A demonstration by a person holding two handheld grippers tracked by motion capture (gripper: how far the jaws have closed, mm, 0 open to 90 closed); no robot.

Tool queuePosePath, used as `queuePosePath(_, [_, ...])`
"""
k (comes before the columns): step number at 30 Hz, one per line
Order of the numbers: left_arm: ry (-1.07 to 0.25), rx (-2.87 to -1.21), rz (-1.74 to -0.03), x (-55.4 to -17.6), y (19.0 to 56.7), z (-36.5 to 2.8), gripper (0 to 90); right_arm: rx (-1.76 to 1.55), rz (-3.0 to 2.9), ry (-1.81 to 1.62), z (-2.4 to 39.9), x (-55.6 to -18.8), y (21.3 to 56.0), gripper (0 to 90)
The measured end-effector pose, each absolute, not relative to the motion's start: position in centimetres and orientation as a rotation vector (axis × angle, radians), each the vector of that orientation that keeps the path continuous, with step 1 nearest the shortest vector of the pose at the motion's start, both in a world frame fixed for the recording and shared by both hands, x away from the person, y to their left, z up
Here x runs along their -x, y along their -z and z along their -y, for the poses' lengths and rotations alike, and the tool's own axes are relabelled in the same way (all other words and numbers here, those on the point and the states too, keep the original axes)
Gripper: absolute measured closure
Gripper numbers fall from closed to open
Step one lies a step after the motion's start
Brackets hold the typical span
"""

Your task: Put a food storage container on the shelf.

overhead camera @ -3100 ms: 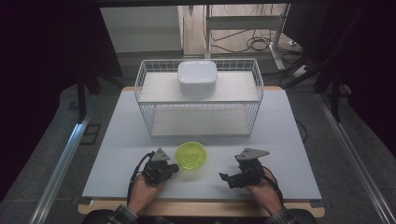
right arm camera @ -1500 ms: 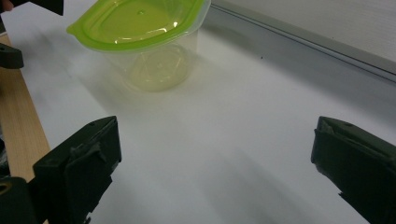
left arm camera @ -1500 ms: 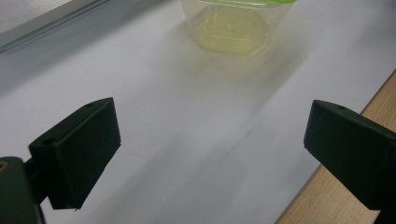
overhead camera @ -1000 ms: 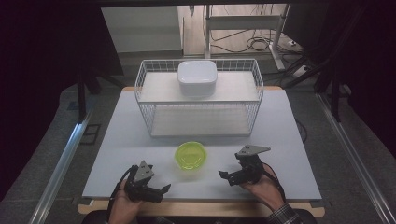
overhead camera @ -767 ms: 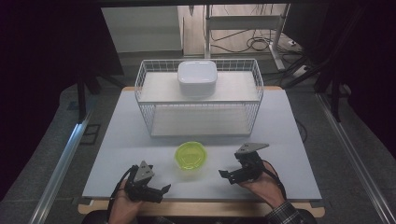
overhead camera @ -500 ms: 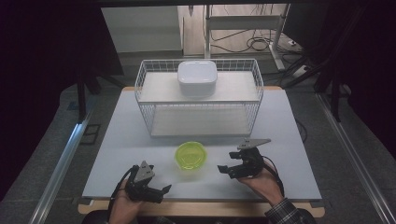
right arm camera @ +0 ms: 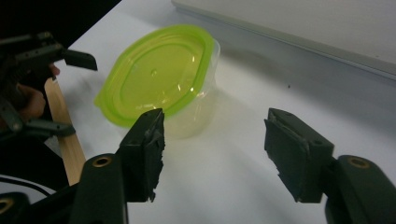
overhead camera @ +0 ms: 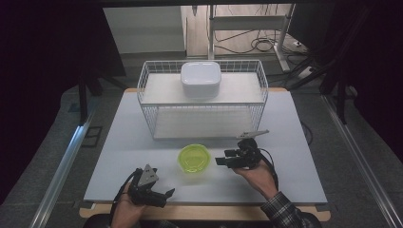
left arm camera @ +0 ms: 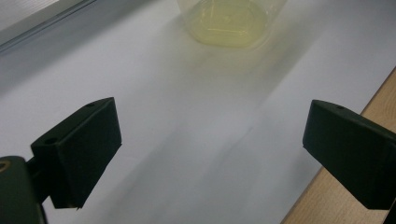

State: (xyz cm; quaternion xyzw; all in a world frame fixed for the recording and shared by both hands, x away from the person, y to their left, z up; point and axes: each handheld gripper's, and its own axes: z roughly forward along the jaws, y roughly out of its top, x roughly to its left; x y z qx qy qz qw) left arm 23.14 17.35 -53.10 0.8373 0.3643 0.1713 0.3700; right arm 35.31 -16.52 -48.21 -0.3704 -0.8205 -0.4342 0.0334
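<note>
Right claw (overhead camera: 222,160): we see it low over the bench, its jaws pointing toward the container. In the right gripper view (right arm camera: 212,154) the jaws stand partly apart with nothing between them; they have just been closing, and the pads press on nothing.
Container: a small clear plastic tub with a lime-green, rounded lid (overhead camera: 194,158) (right arm camera: 156,72). It stands just ahead of the right claw's jaws, nearer the left jaw tip, and we see a gap between jaw and tub.
Left claw (overhead camera: 167,194): we find it at the near edge of the bench, held in the person's left hand. In the left gripper view (left arm camera: 210,149) its jaws stand wide apart and hold nothing; the tub (left arm camera: 229,21) lies well ahead of them, beyond bare bench.
Bench: a pale grey-white flat surface with a wooden front edge (overhead camera: 285,161); the tub rests on it between the two claws.
Wire basket: a white rectangular wire basket (overhead camera: 259,102) stands beyond both claws, past the tub.
Box in basket: a white rounded-square lidded box (overhead camera: 200,78) sits inside the basket, far from either claw.
</note>
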Motion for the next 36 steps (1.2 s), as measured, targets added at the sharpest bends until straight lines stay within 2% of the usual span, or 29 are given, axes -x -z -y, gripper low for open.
queuePosePath(16, [-0.461,-2.155,-0.924,-23.0,53.1,-17.3,4.6,1.18,2.317,1.292,13.3,-39.2,49.5,58.5])
queuePosePath(23, [-0.477,-2.176,-0.911,-23.0,53.1,-17.1,4.8,1.189,2.256,1.267,12.9,-40.0,50.2,63.5])
queuePosePath(30, [-0.478,-2.178,-0.91,-23.0,53.1,-17.1,5.0,1.197,2.158,1.242,12.7,-40.6,50.9,76.3])
queuePosePath(36, [-0.479,-2.185,-0.906,-22.9,53.1,-17.0,5.2,1.208,2.134,1.23,12.7,-40.4,50.7,81.2])
